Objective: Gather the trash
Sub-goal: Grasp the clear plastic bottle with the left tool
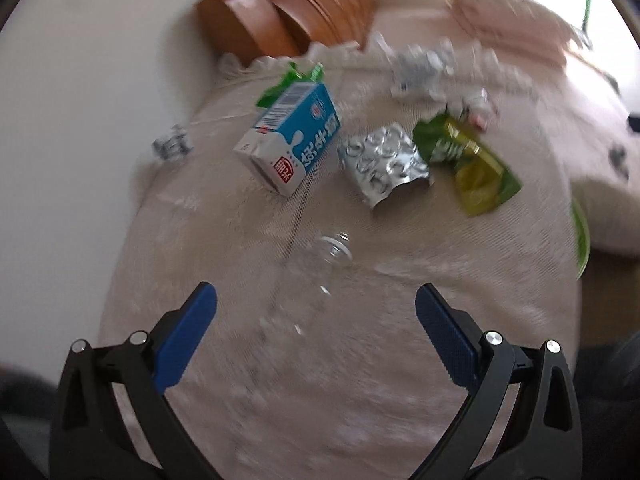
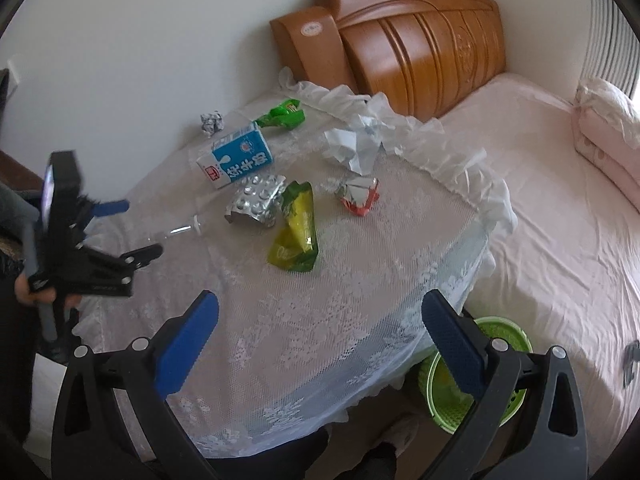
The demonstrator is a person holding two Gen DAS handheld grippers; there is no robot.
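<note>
Trash lies on a lace-covered table: a blue milk carton, a silver blister pack, a green-yellow pouch, a clear plastic bottle, crumpled white paper, a red-white wrapper, a green wrapper and a foil ball. My left gripper is open, its fingers on either side of the clear bottle. My right gripper is open and empty above the table's near part.
A green basket stands on the floor between the table and a pink bed. A wooden headboard is at the back. A white wall is on the left.
</note>
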